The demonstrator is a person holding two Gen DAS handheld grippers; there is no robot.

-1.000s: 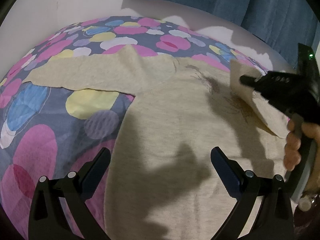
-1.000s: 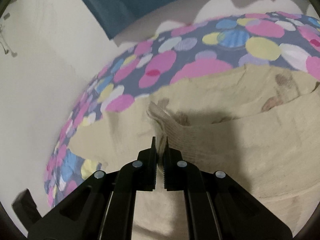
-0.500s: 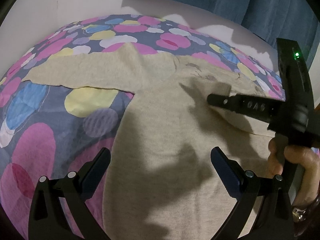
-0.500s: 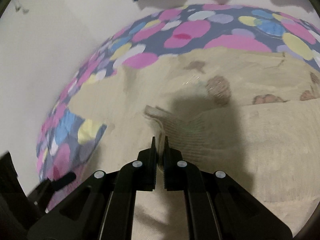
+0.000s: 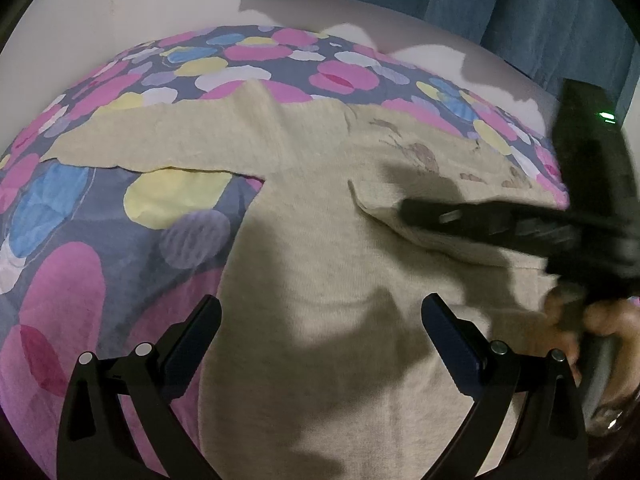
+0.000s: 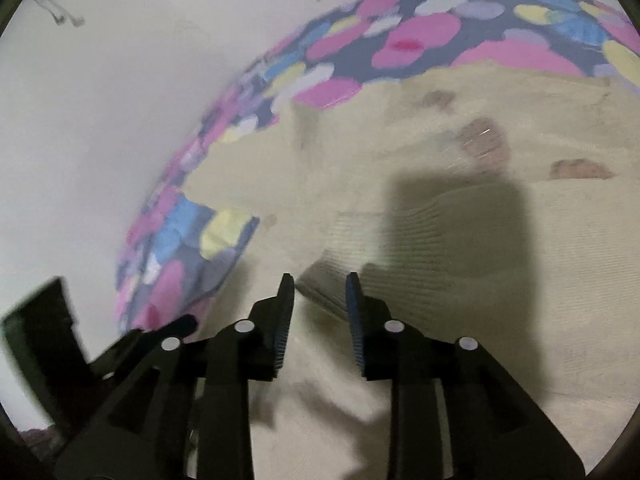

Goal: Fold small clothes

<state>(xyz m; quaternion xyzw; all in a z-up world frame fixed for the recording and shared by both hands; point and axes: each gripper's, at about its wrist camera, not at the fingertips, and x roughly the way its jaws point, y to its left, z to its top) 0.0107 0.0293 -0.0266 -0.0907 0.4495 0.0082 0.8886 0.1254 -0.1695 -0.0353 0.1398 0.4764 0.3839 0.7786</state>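
Note:
A small beige knit sweater (image 5: 320,264) lies flat on a bedspread with coloured dots (image 5: 80,208). Its left sleeve (image 5: 160,136) stretches out to the left. Its right sleeve (image 5: 440,236) is folded across the body, with the ribbed cuff (image 6: 360,256) lying just ahead of my right gripper (image 6: 320,280). My right gripper is open, with the cuff edge between its fingers but not pinched. It also shows in the left wrist view (image 5: 404,210). My left gripper (image 5: 320,308) is open and empty above the sweater's lower body.
A white wall (image 5: 120,8) and a blue curtain (image 5: 480,4) stand behind the bed. The hand holding the right gripper (image 5: 580,320) is at the right edge. The left gripper's fingers (image 6: 180,326) show at the lower left of the right wrist view.
My right gripper carried the sleeve cuff leftward across the sweater's body, lowered it, and has now opened, letting the cuff go. My left gripper has stayed in place.

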